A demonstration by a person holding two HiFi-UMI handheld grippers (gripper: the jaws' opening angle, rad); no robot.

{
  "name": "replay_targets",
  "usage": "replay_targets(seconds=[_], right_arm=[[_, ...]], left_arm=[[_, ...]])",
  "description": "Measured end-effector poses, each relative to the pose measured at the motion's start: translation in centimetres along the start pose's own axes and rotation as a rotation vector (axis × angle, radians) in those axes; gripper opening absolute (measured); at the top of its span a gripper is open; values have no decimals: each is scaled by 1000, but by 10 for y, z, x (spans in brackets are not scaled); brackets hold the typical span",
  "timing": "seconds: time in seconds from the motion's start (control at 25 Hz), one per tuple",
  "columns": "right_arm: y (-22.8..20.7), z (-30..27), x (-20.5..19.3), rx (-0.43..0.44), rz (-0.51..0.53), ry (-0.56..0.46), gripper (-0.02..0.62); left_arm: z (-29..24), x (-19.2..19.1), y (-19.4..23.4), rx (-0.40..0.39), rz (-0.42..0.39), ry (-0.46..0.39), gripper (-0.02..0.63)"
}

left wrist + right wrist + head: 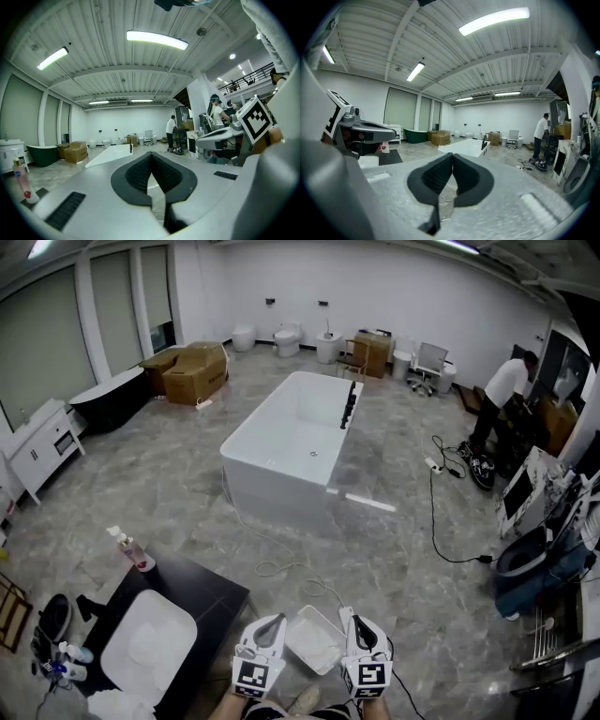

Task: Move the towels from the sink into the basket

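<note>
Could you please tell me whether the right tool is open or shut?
Shut: in the right gripper view, the right tool has its jaws pressed together at the tips, with nothing between them.

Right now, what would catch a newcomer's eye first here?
A big white bathtub stands alone mid-floor. At the bottom edge, the left gripper and right gripper, both shut and empty, flank a white basket; a white sink sits lower left.
</note>
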State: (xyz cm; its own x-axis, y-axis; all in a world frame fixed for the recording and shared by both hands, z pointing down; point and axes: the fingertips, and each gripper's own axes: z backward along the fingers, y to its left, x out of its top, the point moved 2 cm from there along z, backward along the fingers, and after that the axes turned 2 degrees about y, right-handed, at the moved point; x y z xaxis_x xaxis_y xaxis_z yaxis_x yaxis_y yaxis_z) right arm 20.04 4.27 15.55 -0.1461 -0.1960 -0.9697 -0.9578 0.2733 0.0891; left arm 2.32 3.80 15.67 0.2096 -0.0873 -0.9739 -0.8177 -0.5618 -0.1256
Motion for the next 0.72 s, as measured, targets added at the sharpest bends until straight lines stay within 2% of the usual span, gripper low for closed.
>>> replay_targets(seconds=[0.4,0.72], right_arm=[[22,-11,16,57,23,-25,2],[78,-40,55,184,46,-94,2]], left_arm=[[8,5,16,42,3,-16,9],[36,15,67,146,2,-30,9]])
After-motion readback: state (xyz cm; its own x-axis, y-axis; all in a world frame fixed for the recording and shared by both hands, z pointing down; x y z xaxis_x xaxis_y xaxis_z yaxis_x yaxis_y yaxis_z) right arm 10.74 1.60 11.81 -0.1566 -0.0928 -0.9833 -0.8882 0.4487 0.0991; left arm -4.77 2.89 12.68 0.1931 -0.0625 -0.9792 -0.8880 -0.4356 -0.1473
